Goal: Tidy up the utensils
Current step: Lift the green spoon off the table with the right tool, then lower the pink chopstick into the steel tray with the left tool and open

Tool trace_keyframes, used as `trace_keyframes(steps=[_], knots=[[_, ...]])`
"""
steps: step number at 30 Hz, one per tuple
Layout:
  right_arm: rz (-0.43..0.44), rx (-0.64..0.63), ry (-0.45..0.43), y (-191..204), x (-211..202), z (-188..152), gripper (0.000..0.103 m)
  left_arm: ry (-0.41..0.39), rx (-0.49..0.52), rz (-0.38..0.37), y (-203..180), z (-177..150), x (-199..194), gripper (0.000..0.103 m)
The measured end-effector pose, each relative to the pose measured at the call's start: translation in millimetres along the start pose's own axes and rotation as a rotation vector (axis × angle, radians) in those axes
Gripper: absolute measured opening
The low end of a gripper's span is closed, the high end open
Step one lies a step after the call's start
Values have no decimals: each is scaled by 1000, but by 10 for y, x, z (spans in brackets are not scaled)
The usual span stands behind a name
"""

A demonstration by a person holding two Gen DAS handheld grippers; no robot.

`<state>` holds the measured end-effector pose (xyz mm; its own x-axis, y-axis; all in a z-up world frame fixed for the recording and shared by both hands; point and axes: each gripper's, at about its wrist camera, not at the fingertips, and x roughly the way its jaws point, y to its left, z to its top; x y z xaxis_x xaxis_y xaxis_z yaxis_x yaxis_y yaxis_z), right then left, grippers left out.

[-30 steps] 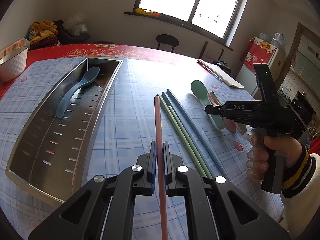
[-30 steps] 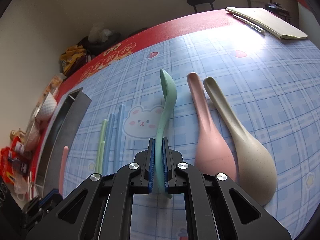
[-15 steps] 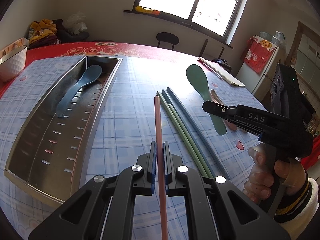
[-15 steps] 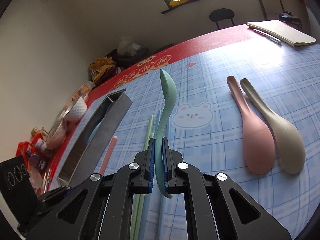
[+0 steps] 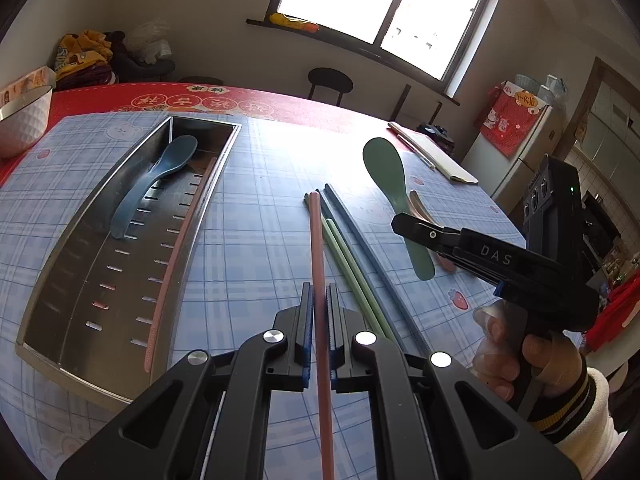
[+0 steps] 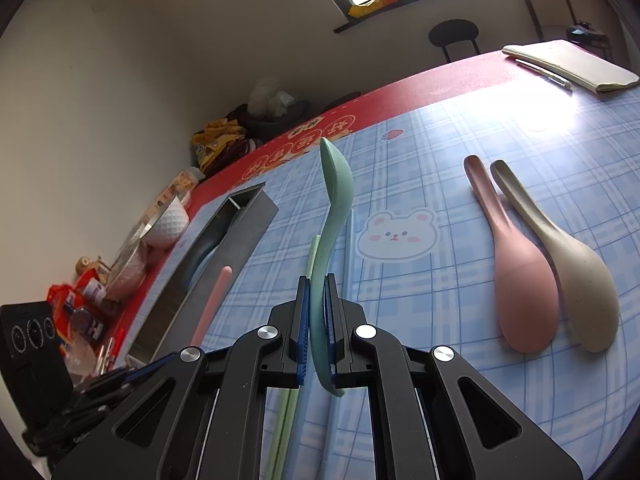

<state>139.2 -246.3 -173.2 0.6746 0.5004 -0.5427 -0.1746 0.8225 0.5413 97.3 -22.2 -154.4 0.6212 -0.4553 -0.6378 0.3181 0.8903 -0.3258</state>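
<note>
My left gripper (image 5: 319, 320) is shut on a pink chopstick (image 5: 316, 248) that points out over the blue checked tablecloth. To its left lies a long metal tray (image 5: 48, 276) holding a blue spoon (image 5: 160, 176) and a second pink chopstick (image 5: 180, 248) against its right wall. My right gripper (image 6: 318, 308) is shut on the handle of a green spoon (image 6: 336, 184) and holds it in the air, bowl forward. Under it, green chopsticks (image 6: 312, 256) and blue chopsticks (image 5: 360, 236) lie on the cloth. A pink spoon (image 6: 520, 280) and a beige spoon (image 6: 580, 280) lie side by side at the right.
A white bowl (image 5: 20, 128) stands at the table's left edge beyond the tray. A notebook with a pen (image 5: 436, 156) lies at the far right corner. Snack packets (image 6: 80, 300) crowd the table's left end. A person's hand (image 5: 520, 352) grips the right tool.
My right gripper has lifted the green spoon off the cloth and swung it left, over the chopsticks and nearer the tray. My left gripper has kept still with the pink chopstick.
</note>
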Motion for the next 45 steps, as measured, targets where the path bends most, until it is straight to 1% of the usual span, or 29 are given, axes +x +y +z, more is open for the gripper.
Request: trace_keyframes(steps=[3,8,12,14,16,19,22,26,28,35,37,42,45], knots=[[2,-3,-3,3,-3,-3,7,-8,-7,-16,11,83,-118,6],[11,3,-6,-14,-11,-7,7,-25,3,-12,91,256,-351,6],[14,5,-8,-28,-26,-8,7,-24,4,34,297,490,-440,6],[11,3,-11,-22,-31,-10,7,-23,16,74,405,611,-417,6],[10,0,-12,-12,-33,-11,7,0,30,108,489,714,-333,6],[9,-1,-15,-9,-39,-15,7,61,48,136,586,839,-139,6],[10,1,-16,-12,-44,-14,7,122,94,177,603,938,93,6],[11,0,-15,-11,-53,-18,7,202,107,188,637,1010,395,6],[12,1,-15,-16,-58,-20,7,225,99,205,678,1031,512,6],[19,2,-14,-6,-64,-17,7,274,93,249,759,1075,741,6],[21,3,-13,-3,-59,-13,7,296,96,253,773,1063,794,6],[23,4,-12,-8,-60,-10,7,321,95,262,808,1034,857,6],[23,4,-12,-8,-63,-10,7,334,97,252,807,1019,867,6]])
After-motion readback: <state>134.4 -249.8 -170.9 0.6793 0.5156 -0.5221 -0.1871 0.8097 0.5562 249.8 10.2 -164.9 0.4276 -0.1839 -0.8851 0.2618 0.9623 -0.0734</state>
